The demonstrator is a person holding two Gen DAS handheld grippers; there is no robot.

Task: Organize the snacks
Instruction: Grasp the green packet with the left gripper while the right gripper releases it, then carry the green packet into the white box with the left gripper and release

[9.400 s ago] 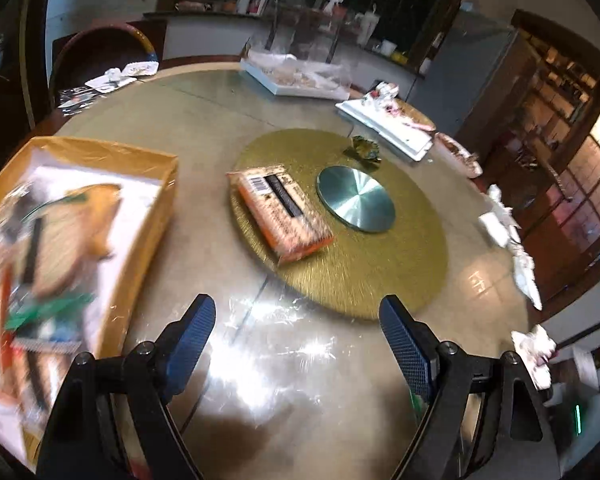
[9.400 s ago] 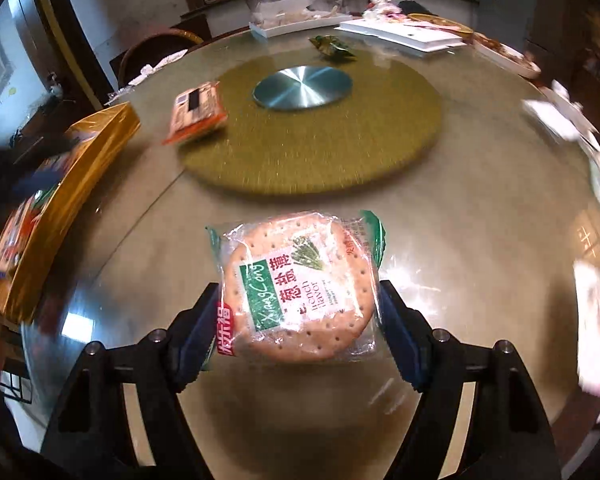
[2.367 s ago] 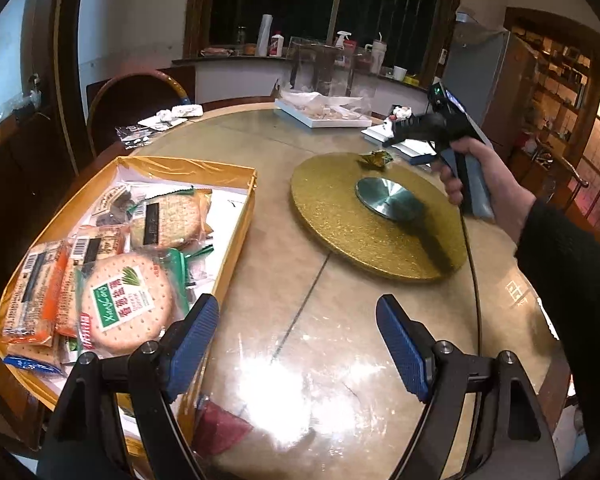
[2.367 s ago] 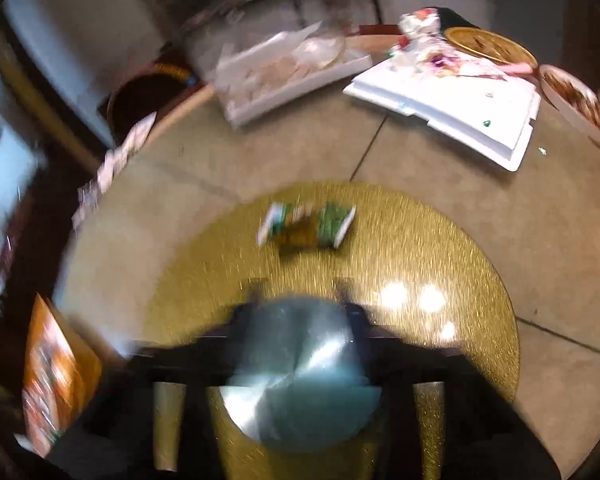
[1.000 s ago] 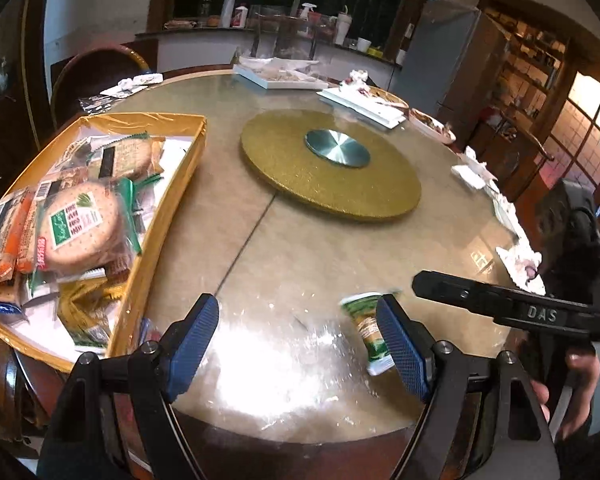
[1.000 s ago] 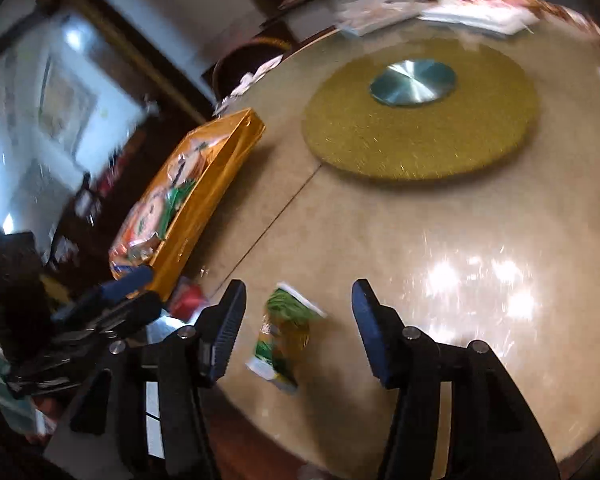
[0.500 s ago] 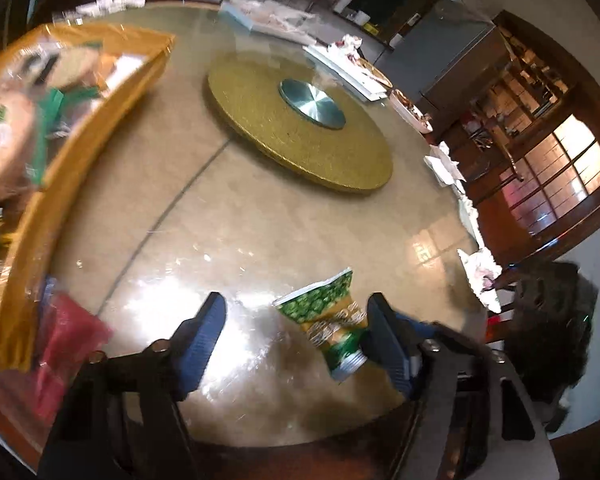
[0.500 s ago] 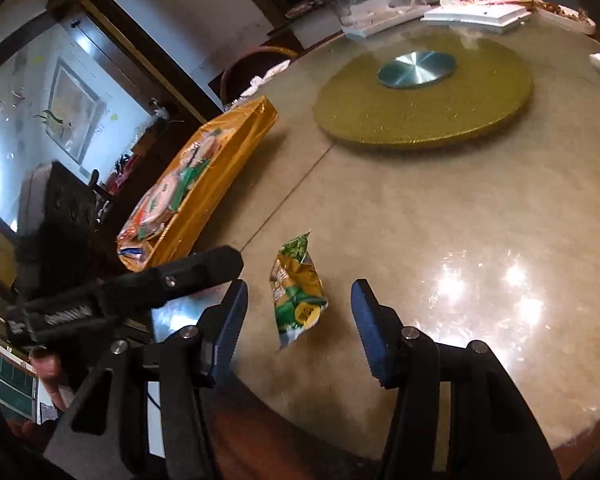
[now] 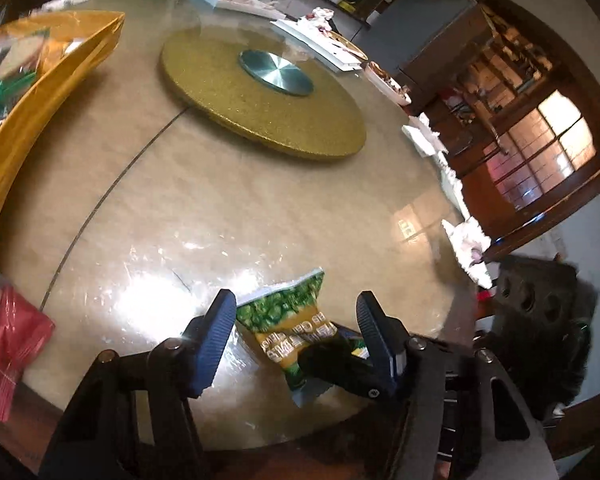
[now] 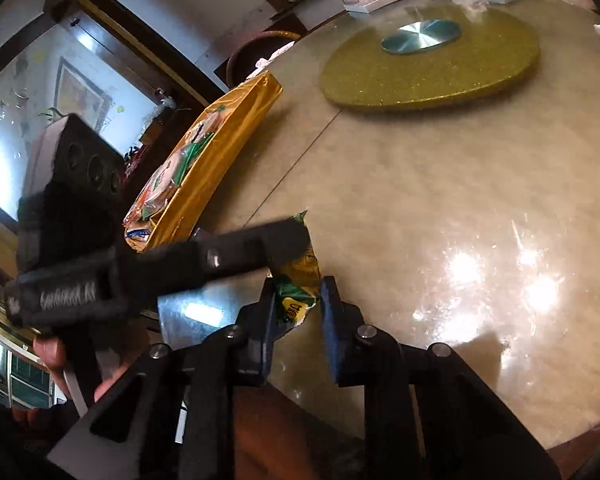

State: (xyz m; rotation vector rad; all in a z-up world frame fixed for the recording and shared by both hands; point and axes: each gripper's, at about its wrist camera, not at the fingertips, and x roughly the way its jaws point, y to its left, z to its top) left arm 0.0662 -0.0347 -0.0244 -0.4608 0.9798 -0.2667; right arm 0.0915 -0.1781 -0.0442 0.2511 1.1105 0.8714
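Note:
A green and yellow snack packet [image 9: 288, 316] lies near the front edge of the round table [image 9: 228, 208]. My left gripper [image 9: 295, 296] straddles the packet's far end. Its jaws are closing, and a gap shows beside each pad. My right gripper [image 10: 299, 284] is closing on the packet's [image 10: 298, 294] near end, pads against the wrapper. In the left wrist view its black fingers [image 9: 340, 360] clamp that end. In the right wrist view the left gripper's finger [image 10: 288, 236] crosses over the packet. The golden tray [image 9: 60, 72] holds several wrapped snacks [image 9: 4, 64].
A gold turntable [image 9: 260, 92] with a steel hub sits mid-table. White trays [image 9: 316, 40] stand at the back. A red packet [image 9: 12, 340] lies beside the golden tray [image 10: 220, 148]. Crumpled tissues [image 9: 468, 248] line the right edge. A hand [image 10: 56, 352] holds the left gripper's handle.
The left gripper has dropped and tilted toward the packet and narrowed around it. The right gripper's jaws have closed from wide apart onto the packet's near end.

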